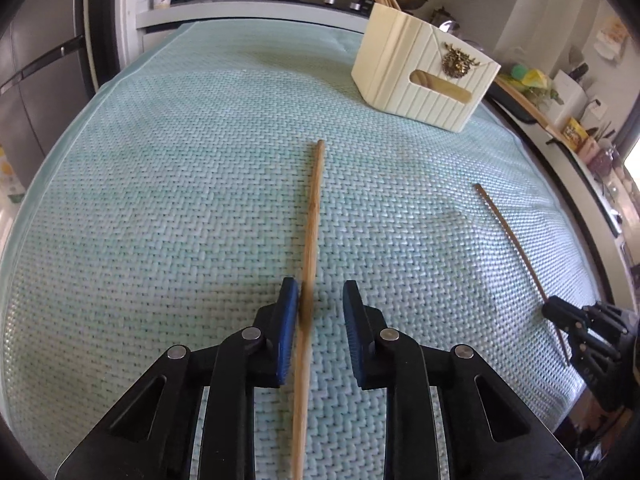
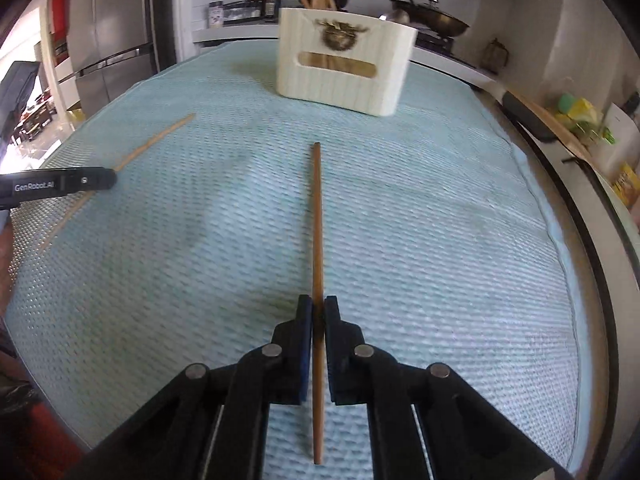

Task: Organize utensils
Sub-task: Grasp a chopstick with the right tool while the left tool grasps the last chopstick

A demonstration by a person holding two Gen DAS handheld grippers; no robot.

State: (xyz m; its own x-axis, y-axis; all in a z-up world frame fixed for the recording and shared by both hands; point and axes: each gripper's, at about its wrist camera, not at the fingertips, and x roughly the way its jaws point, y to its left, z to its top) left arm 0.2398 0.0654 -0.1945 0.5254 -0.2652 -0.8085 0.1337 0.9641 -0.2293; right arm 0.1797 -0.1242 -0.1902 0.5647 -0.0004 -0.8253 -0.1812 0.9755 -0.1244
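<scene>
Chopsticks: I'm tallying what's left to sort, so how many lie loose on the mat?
2: the lighter chopstick lies between the left claw's pads, the darker chopstick in the right claw. More stand in the holder.

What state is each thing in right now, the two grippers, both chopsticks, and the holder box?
Left gripper: jaws partly open, one pad against the lighter chopstick, not clamped.
Right gripper: shut on the darker chopstick.
Lighter chopstick: lying on the mat, between the left jaws.
Darker chopstick: pinched near its lower part.
Holder box: upright on the mat, chopsticks already inside.
Mat: spread flat.
</scene>
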